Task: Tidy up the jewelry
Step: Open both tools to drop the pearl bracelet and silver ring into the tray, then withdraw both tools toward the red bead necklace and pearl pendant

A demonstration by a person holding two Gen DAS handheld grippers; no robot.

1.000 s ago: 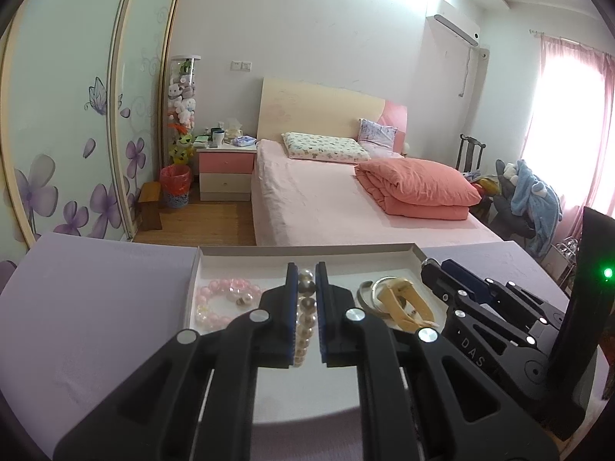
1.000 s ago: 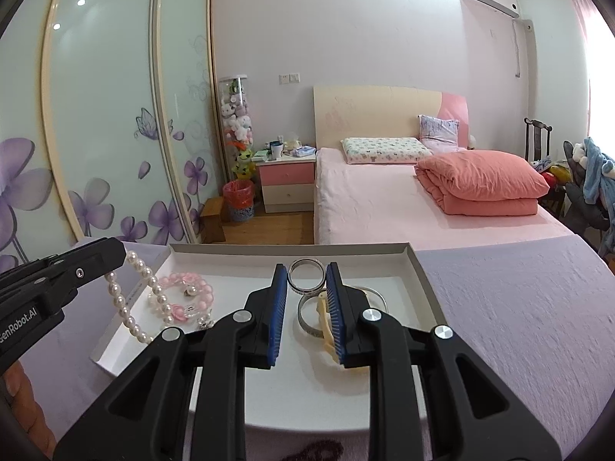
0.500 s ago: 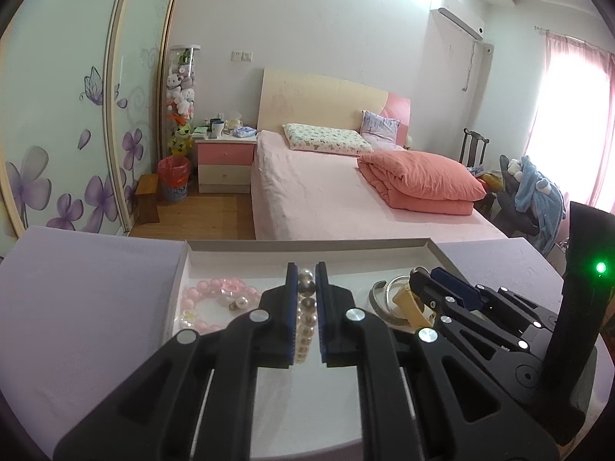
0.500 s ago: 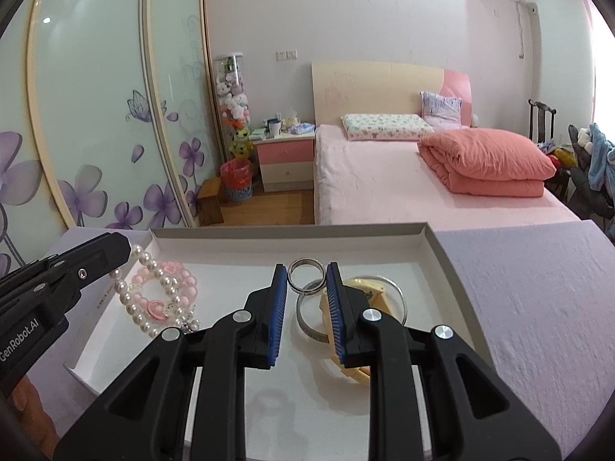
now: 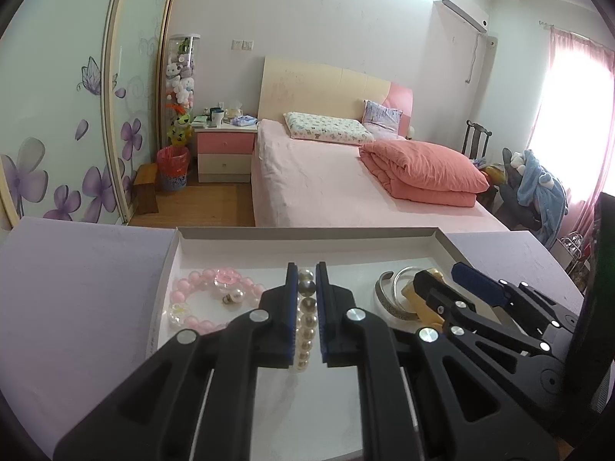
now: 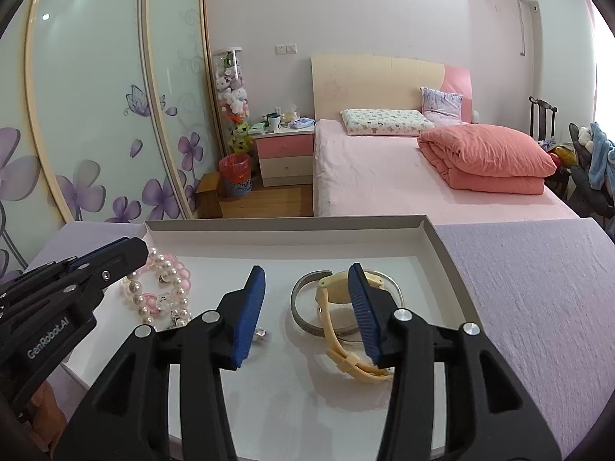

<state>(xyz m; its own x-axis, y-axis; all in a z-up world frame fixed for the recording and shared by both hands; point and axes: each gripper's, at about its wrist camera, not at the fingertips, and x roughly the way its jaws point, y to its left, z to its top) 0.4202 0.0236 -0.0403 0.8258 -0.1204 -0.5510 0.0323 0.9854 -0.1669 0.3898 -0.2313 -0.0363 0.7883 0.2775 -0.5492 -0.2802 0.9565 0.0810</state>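
A white shallow tray (image 5: 307,236) lies on the purple table. My left gripper (image 5: 306,288) is shut on a pearl strand (image 5: 306,319), whose lower end rests on the tray floor. Left of it lie a pink bead bracelet (image 5: 200,280) and a pearl earring (image 5: 235,297). My right gripper (image 6: 306,272) hangs low over the tray (image 6: 284,224), its jaws opening. A silver bangle (image 6: 303,296) and a yellow watch (image 6: 334,330) lie between and behind its fingers, unpressed. A small silver piece (image 6: 260,333) lies under its left finger. The left gripper (image 6: 130,249) holds the pearls (image 6: 169,269) over the pink bracelet (image 6: 180,272).
Purple cloth (image 6: 538,288) covers the table on both sides of the tray. Beyond the table's far edge are a pink bed (image 6: 384,176), a nightstand (image 6: 284,153) and a flowered wardrobe (image 6: 96,115). The near half of the tray floor is bare.
The right jaws have spread apart and the silver ring they held is gone from between them. Both grippers sank toward the tray; the pearl strand now rests in it.
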